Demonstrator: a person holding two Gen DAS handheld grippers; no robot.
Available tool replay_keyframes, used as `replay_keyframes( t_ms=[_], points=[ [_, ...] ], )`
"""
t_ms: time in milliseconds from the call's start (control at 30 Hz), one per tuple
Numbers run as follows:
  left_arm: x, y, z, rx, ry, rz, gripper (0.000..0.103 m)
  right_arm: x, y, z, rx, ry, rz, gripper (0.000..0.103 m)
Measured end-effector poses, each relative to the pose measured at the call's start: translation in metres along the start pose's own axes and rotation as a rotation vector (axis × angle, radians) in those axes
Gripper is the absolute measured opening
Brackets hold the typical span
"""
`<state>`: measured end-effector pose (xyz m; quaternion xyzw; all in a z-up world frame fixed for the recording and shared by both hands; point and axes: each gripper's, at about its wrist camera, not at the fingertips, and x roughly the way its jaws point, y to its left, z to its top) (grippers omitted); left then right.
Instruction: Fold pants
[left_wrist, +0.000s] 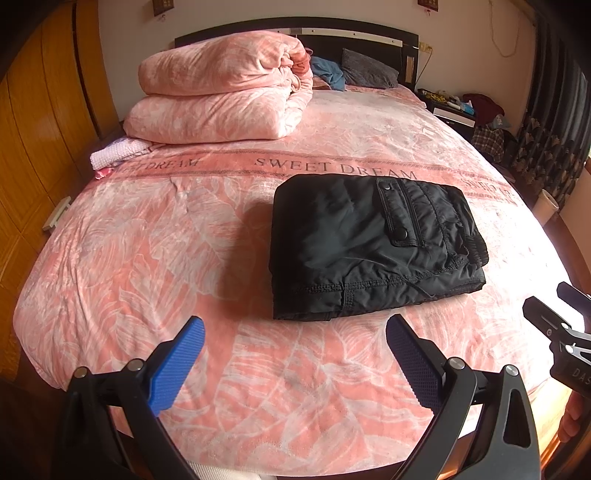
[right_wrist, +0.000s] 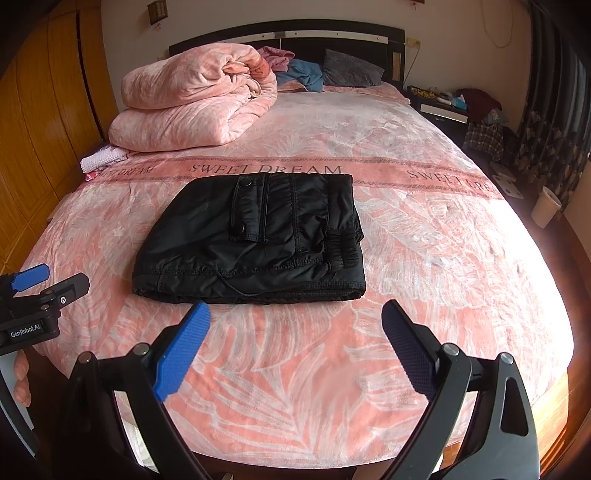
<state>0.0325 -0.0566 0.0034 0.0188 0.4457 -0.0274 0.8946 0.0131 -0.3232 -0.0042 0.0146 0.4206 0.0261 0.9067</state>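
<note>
— Pants, black and padded, lie folded into a thick rectangle on the bed, right of centre in my left wrist view. Where does my left tool stand?

— My left tool hangs near the foot edge, short of the bundle, jaws spread wide and holding nothing. The right tool shows at the far right margin, also clear of the fabric.

— How would the bundle handle?

— I judge it soft, light and a bit slick, a quilted shell that could slide over itself. The snap pocket flap sits on top. If I had to lift it, I would pinch the stitched near hem, through all layers, not the loose top ply.

— And from the right wrist view?

— There the pants lie left of centre, the elastic waistband bunched at their right edge. My right tool is released too, fingers wide, just before the near hem without touching. The left tool is at the left margin; it looks parted.

— Room to move?

— Plenty of bare blanket on both sides and in front. The folded pink quilt and pillow sit well apart near the headboard. The foot edge is close beneath my tools, so I would not drag the bundle towards me. The folding looks done, in my judgement.
</note>
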Motion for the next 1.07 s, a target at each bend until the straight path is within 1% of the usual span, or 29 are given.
replay_keyframes(
  t_ms=[600, 1067],
  points=[
    [0.0004, 0.0001, 0.0002, 0.005, 0.004, 0.004, 0.099, 0.0043, -0.0016, -0.0024, 0.000, 0.010, -0.005, 0.095],
    [0.0043, 0.0005, -0.0001, 0.009, 0.031, -0.005, 0.099, 0.0044, -0.0018, -0.0025, 0.001, 0.011, -0.005, 0.095]
  ],
)
